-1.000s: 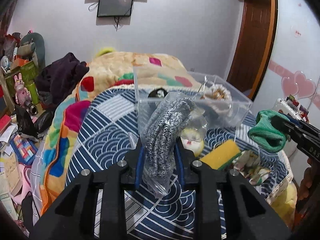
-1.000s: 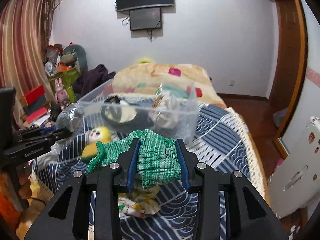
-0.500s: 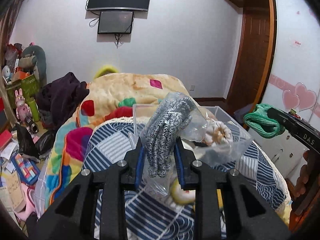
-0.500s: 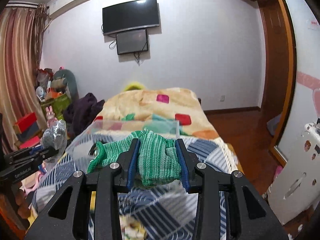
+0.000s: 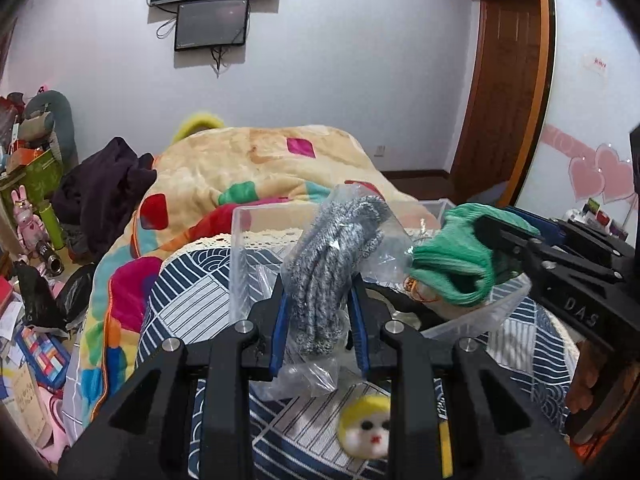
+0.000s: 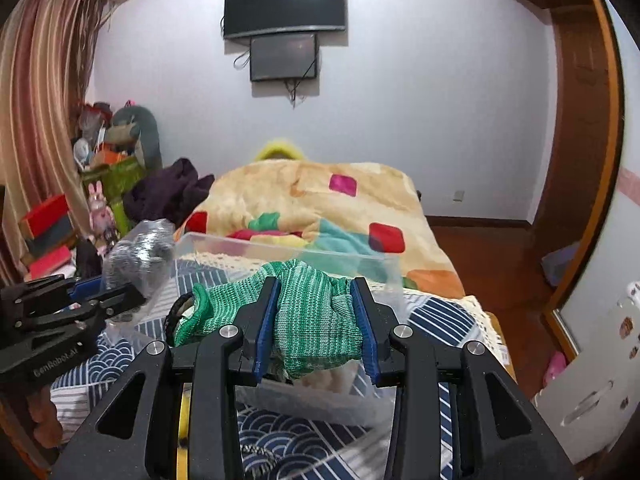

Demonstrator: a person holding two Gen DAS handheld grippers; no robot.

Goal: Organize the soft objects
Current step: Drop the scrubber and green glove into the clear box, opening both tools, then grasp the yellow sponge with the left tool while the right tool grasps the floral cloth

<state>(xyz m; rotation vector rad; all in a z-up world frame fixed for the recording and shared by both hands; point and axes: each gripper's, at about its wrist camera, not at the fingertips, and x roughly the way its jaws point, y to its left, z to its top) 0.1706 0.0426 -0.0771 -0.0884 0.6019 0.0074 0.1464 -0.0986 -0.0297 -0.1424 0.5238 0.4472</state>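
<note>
My left gripper [image 5: 318, 304] is shut on a clear bag of grey knit cloth [image 5: 336, 264] and holds it over the near edge of a clear plastic bin [image 5: 240, 248] on the bed. My right gripper [image 6: 316, 312] is shut on a green knit cloth [image 6: 312, 316] and holds it above the same bin [image 6: 280, 246]. The green cloth [image 5: 456, 268] and the right gripper [image 5: 504, 240] also show at the right of the left wrist view. The bagged grey cloth [image 6: 140, 252] and the left gripper [image 6: 132, 292] show at the left of the right wrist view.
A yellow-haired doll head [image 5: 366, 426] lies on the blue patterned bedspread [image 5: 192, 304] in front of the bin. A colourful blanket [image 6: 320, 200] covers the far bed. Dark clothes [image 5: 100, 192] and toys [image 5: 32, 220] clutter the left. A wooden door [image 5: 504, 80] stands right.
Both grippers have come down and forward toward the bin, each still holding its cloth. The green cloth now hangs over the bin, close beside the bagged grey cloth.
</note>
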